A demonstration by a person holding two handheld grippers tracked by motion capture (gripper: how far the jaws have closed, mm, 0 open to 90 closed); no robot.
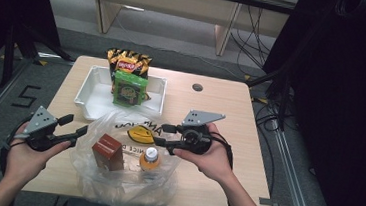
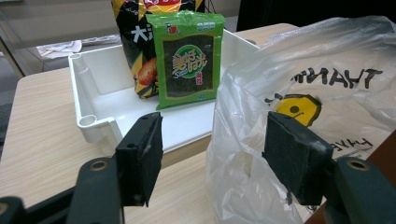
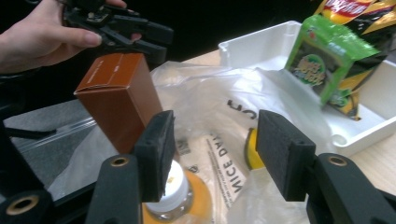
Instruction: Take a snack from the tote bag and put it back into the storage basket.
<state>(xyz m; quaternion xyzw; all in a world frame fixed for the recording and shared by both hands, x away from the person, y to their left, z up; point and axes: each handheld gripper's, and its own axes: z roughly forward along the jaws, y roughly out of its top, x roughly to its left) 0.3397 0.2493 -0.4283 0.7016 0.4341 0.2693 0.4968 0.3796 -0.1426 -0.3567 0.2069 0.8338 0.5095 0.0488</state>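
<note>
A clear plastic bag (image 1: 124,183) printed with a smiley lies at the table's front. Inside it stand a brown box (image 1: 108,151) and an orange bottle (image 1: 150,159) with a white cap. My left gripper (image 1: 76,125) sits at the bag's left edge with its jaws apart. In the left gripper view the bag's (image 2: 327,70) film lies near the right pad, unpinched. My right gripper (image 1: 160,134) hovers over the bag from the right, open. Its jaws frame the bag's print, with the bottle (image 3: 175,191) under the left jaw and the box (image 3: 119,98) beyond.
A white tray (image 1: 89,92) at the table's back holds a green seaweed packet (image 1: 129,89) leaning on a bag of chips (image 1: 128,60). Bare tabletop (image 1: 221,106) lies to the tray's right. The table's front edge runs just under the bag.
</note>
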